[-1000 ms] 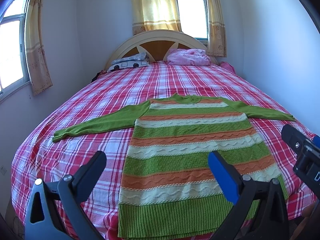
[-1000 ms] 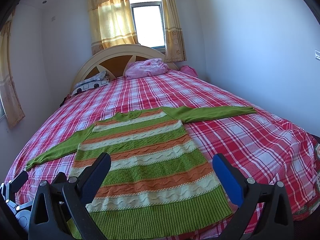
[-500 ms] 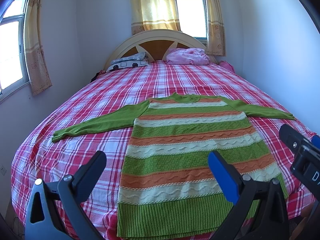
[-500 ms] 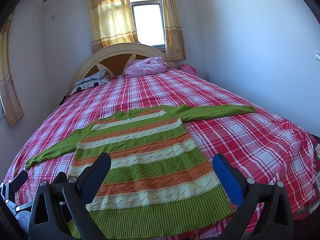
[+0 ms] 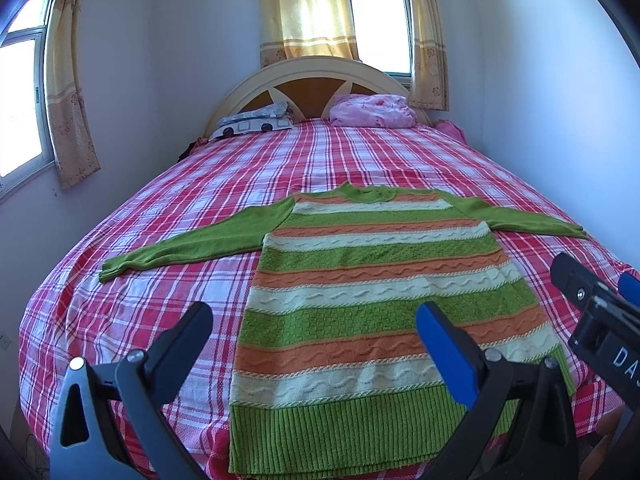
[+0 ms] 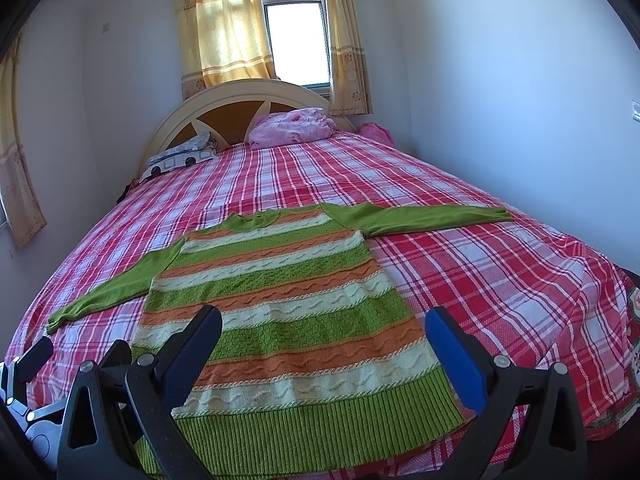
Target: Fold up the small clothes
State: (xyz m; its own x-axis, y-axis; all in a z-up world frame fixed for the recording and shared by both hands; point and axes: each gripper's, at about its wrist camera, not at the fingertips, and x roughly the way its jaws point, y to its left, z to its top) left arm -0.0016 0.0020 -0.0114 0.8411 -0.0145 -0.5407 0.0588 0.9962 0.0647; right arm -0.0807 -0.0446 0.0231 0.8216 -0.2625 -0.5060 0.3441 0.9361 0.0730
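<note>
A small knit sweater with green, orange and cream stripes lies flat on the bed, hem toward me, both green sleeves spread out sideways. It also shows in the right wrist view. My left gripper is open and empty, held above the hem's left part. My right gripper is open and empty, above the hem's right part. The right gripper also shows at the right edge of the left wrist view.
The bed has a red and white plaid sheet and a cream headboard. A patterned pillow and a pink bundle lie at the head. Walls close in on the bed's left and right, with curtained windows behind.
Both grippers have drifted very slightly; the view of the sweater has barely shifted. The sweater has not moved.
</note>
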